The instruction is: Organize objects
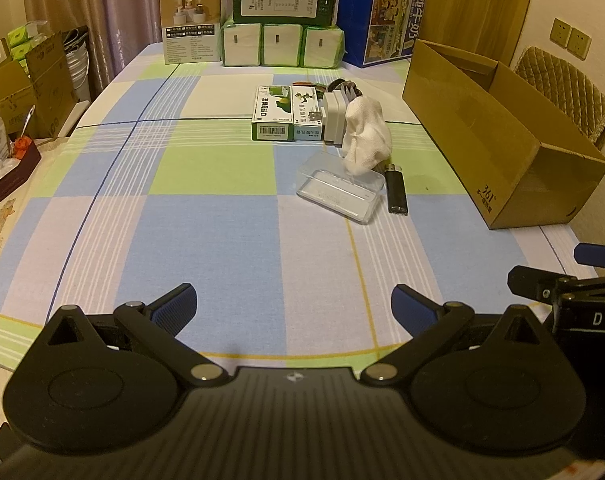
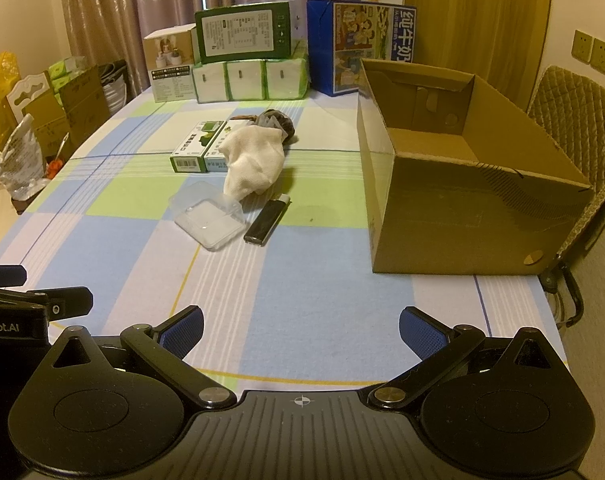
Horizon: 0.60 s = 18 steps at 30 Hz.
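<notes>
Black lighter [image 2: 267, 218] lying flat, long axis pointing away, both grippers' fingers [image 1: 174, 307] [image 2: 420, 332] wide apart, empty

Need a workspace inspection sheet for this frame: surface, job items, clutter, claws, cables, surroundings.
Surface: checked tablecloth, flat, near part bare.
Job's things: open cardboard box on the right, looks empty; white cloth bunched over clear plastic case; black lighter beside the case; two medicine boxes side by side; white adapter behind the cloth.
Clutter: tissue packs and cartons along the far edge.
Claws: left claw open, empty; right claw open, empty.
Cables: dark bundle behind the cloth, cannot tell what.
Surroundings: curtains, padded chair, wall sockets.
</notes>
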Tool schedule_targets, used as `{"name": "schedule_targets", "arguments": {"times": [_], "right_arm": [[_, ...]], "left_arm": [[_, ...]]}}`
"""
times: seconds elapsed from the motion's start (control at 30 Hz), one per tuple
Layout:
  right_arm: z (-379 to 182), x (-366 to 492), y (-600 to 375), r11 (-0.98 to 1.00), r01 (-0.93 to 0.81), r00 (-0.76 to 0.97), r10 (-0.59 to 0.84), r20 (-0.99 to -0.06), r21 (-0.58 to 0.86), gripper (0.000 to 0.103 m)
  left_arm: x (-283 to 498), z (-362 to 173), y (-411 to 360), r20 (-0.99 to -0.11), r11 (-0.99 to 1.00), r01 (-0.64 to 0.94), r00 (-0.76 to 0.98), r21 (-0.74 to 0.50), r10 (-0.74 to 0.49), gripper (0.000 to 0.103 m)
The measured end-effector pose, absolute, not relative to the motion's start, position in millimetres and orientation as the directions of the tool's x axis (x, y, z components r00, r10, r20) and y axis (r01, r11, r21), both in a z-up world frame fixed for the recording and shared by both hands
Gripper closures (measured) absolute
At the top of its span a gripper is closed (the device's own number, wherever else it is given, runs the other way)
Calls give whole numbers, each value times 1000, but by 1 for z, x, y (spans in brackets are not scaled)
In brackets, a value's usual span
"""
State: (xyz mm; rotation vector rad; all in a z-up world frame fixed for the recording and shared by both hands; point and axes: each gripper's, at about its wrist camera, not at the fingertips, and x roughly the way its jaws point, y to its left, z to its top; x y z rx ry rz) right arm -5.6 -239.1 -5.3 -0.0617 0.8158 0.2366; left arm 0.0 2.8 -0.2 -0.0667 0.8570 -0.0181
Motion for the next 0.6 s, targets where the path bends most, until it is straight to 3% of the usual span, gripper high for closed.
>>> {"name": "schedule_targets", "arguments": {"times": [0.6], "right_arm": [[-10,39,-224,941,-327,628,285,-724,86,2]], "left_arm": [[63,6,20,-768,991,124,630,-43,-112,1]]}}
